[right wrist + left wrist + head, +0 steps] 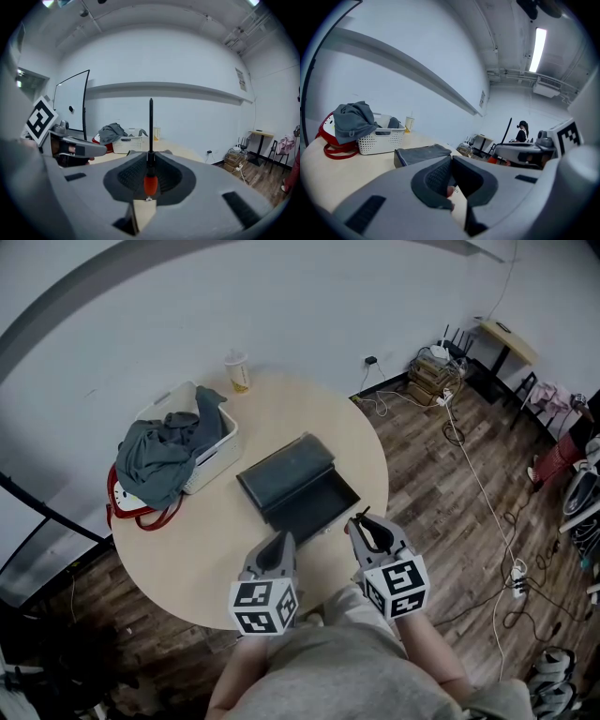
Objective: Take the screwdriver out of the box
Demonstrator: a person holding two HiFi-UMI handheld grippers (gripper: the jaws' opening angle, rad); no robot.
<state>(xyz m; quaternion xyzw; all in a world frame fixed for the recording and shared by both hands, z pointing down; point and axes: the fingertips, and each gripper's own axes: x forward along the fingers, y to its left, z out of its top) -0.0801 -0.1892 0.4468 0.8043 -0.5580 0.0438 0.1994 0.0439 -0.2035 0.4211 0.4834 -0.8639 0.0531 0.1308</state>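
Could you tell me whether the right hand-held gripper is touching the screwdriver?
Touching. The right gripper view shows the right hand-held gripper clamped on the screwdriver.

The box [298,486] lies near the middle of the table [187,559]. Left of it and a little behind sits the basket [214,457], with clothes [164,456] heaped in it and a bag [131,507] at its left, by the table's edge. The cup [238,371] stands behind the basket at the far edge. The left tongs [281,540] and right tongs [362,521] are before the box, side by side. The screwdriver [150,131] sits between the right tongs' jaws, outside the box.
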